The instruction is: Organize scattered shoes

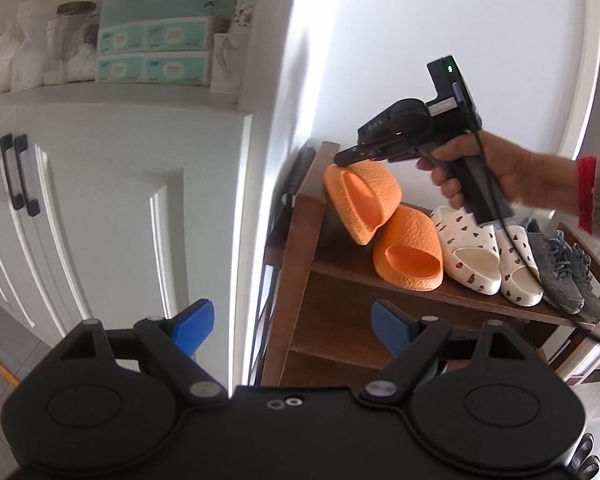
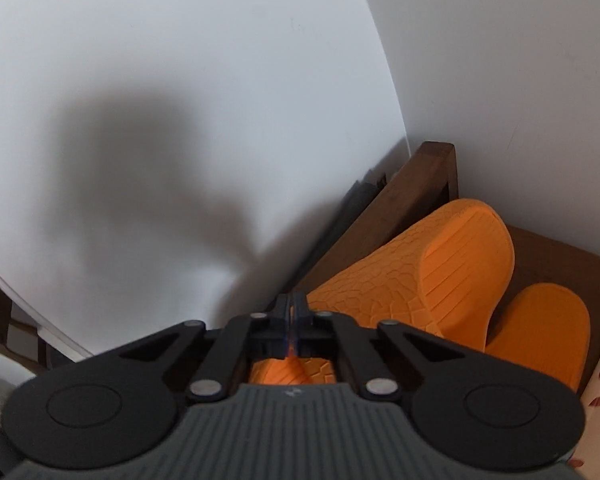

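The right tongs point(image 1: 346, 158) are clamped on the tilted orange slipper point(image 1: 360, 200), which leans over the wooden shoe rack point(image 1: 320, 240) beside its mate point(image 1: 408, 256). The left tongs point(image 1: 288, 326) hang apart, holding nothing.

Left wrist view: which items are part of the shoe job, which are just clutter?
Job:
tilted orange slipper, held by right gripper
second orange slipper
heart-print slippers
grey sneakers
shoe rack
left gripper, open

Clutter:
tissue packs
jars
cabinet door
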`<act>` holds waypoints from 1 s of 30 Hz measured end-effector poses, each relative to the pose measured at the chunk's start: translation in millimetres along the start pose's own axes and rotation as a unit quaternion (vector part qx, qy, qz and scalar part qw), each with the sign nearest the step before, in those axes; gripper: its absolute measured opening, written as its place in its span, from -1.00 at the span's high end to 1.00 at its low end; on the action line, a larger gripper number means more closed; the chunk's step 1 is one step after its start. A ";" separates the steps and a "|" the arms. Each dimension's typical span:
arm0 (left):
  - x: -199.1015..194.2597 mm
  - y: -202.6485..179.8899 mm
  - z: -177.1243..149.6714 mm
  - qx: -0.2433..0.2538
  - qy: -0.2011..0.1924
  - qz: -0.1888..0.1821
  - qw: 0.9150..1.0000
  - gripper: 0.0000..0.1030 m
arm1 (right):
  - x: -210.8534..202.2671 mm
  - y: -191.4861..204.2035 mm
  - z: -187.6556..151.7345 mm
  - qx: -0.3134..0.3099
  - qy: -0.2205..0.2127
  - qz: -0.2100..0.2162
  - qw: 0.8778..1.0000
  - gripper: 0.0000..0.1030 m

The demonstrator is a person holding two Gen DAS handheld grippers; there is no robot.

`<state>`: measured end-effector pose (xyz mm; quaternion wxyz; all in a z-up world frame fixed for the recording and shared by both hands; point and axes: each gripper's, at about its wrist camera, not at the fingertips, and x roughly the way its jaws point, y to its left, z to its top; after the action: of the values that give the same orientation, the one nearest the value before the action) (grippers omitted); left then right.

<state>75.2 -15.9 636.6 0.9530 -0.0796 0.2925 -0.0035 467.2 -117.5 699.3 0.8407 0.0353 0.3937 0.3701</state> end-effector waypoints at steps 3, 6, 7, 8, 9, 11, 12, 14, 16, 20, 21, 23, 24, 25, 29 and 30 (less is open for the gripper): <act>-5.3 4.5 3.5 -0.003 -0.006 0.001 1.000 -0.67 | 5.8 16.7 15.0 -0.084 0.051 -0.026 0.995 1.00; -9.1 8.2 4.8 -0.005 -0.009 0.004 1.000 -0.67 | 16.3 31.0 27.6 -0.144 0.098 -0.049 0.983 1.00; -9.6 9.9 4.6 -0.007 -0.009 0.004 1.000 -0.68 | 23.0 33.6 30.2 -0.152 0.114 -0.054 0.980 1.00; -10.1 11.6 4.4 -0.009 -0.010 0.005 1.000 -0.68 | 34.1 35.2 32.6 -0.159 0.133 -0.059 0.977 1.00; -10.3 13.4 3.6 -0.012 -0.008 0.005 1.000 -0.68 | 43.0 35.8 34.3 -0.164 0.148 -0.063 0.973 1.00; -10.5 16.7 1.6 -0.021 -0.003 0.004 1.000 -0.68 | 58.3 35.8 37.2 -0.172 0.172 -0.071 0.967 1.00; -10.8 17.7 1.0 -0.025 0.000 0.002 1.000 -0.68 | 57.7 38.9 37.8 -0.174 0.176 -0.078 0.966 1.00; -11.1 15.5 3.6 -0.019 0.000 -0.004 1.000 -0.68 | 49.8 49.0 32.9 -0.191 0.159 -0.101 0.964 0.99; -11.4 12.4 7.1 -0.009 -0.002 -0.010 1.000 -0.68 | 9.0 53.3 9.5 -0.145 0.083 -0.085 0.982 0.84; -11.9 6.3 14.0 0.010 -0.005 -0.023 1.000 -0.68 | -69.6 22.5 -56.9 0.071 -0.051 -0.046 0.995 0.73; -12.0 4.7 15.8 0.014 -0.006 -0.026 1.000 -0.68 | -83.8 8.7 -77.2 0.113 -0.072 -0.057 0.989 0.71; -10.8 -0.6 18.3 0.024 -0.007 -0.033 0.999 -0.68 | -105.9 -20.9 -111.5 0.139 -0.080 -0.121 0.980 0.66; -8.6 -5.8 18.4 0.030 -0.007 -0.038 0.999 -0.68 | -115.4 -33.5 -122.6 0.148 -0.078 -0.145 0.975 0.64; -6.3 -11.0 18.6 0.035 -0.007 -0.042 0.998 -0.68 | -130.3 -51.1 -133.6 0.164 -0.082 -0.163 0.969 0.64; 3.8 -32.9 14.2 0.039 0.004 -0.063 0.997 -0.68 | -190.5 -109.8 -157.6 0.180 -0.096 -0.241 0.949 0.58; 7.6 -41.8 12.7 0.041 0.008 -0.071 0.997 -0.68 | -196.8 -116.3 -158.2 0.168 -0.090 -0.256 0.948 0.48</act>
<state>90.3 -55.7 649.2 0.9504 -0.0607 0.2934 -0.0841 345.6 -366.4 674.9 0.9211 0.1072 0.3682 0.0668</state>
